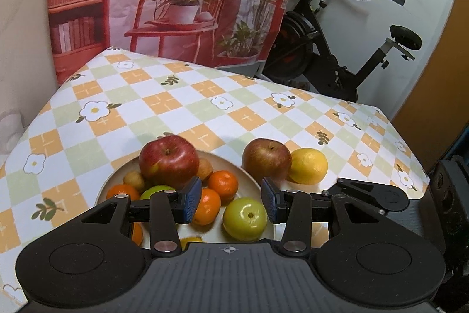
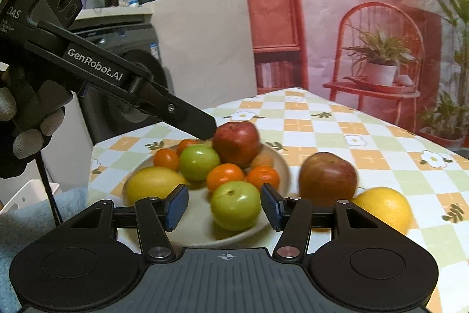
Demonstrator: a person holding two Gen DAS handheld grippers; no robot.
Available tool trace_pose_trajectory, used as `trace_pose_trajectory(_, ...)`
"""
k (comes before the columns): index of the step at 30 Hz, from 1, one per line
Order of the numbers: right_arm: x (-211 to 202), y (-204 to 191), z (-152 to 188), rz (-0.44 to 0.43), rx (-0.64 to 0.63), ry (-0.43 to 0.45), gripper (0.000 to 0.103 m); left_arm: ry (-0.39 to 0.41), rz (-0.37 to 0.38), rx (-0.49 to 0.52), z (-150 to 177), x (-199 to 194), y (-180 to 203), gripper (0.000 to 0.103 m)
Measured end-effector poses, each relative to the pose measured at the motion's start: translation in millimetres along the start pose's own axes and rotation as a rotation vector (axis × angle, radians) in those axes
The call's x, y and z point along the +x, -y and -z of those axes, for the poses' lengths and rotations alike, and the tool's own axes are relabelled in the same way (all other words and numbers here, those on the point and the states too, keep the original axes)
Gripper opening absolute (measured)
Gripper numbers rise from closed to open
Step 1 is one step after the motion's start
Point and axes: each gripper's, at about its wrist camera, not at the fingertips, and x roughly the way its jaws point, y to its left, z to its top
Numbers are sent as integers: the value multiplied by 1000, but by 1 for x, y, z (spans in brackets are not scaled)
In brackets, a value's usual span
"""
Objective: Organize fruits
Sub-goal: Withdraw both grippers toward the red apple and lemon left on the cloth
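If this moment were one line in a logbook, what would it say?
plate: mixed fruit | off plate: apple, lemon | left gripper: open, empty | right gripper: open, empty

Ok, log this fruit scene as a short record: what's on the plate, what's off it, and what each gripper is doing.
plate: beige, on the checked tablecloth
on plate: red apple, two green apples, several oranges, one lemon, small brown fruits
off plate: second red apple and second lemon, side by side on the cloth
left gripper: open, holding nothing, above the plate
right gripper: open, holding nothing, a green apple seen between its fingers
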Motion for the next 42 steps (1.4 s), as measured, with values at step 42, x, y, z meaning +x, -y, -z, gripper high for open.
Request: trace_pose_trajectory(42,-28,97,26,268,77,-17,57,25,3,91,-23,48,38,48)
